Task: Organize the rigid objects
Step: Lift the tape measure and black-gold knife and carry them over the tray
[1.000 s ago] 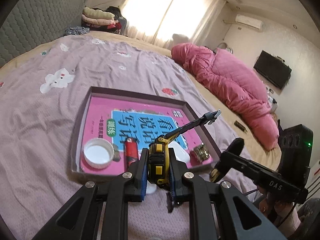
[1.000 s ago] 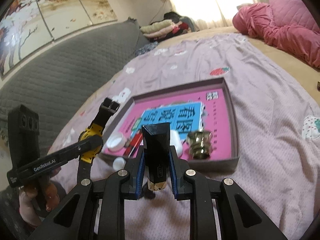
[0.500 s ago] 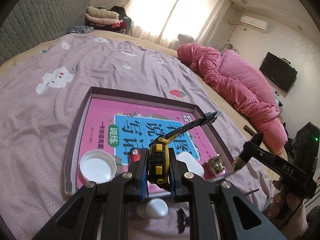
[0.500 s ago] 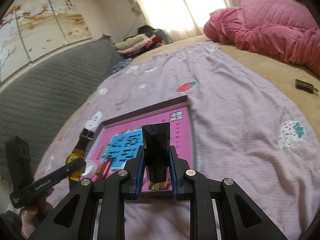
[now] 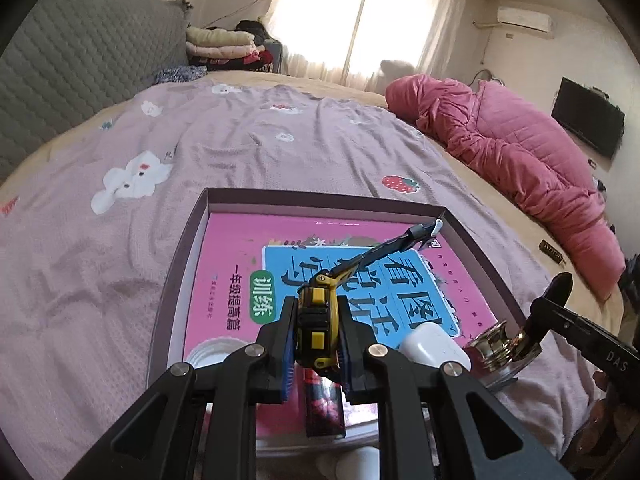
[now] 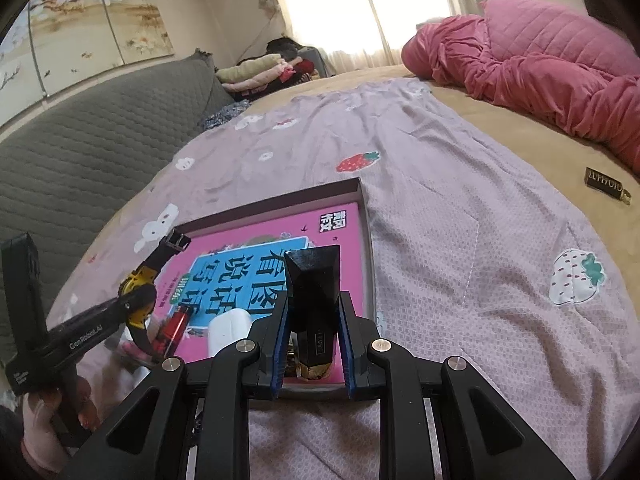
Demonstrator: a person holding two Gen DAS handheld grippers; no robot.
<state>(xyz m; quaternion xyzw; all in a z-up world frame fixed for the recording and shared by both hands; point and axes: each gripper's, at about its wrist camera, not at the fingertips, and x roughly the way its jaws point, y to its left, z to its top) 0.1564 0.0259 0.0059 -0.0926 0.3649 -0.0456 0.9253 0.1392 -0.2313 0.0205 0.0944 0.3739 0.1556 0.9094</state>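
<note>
Over the tray [image 5: 182, 248], a yellow watch [image 5: 316, 320] is being clamped in the closed left tongs [image 5: 316, 344] and a black bottle [image 6: 316, 300] in the closed right tongs [image 6: 314, 336], presumably for placing beside the lighter [image 5: 324, 404].

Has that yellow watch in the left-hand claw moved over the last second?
Yes. The yellow watch, clamped in the left gripper, has moved forward over the tray: before it sat at the near rim, now it hangs above the pink book inside.
</note>
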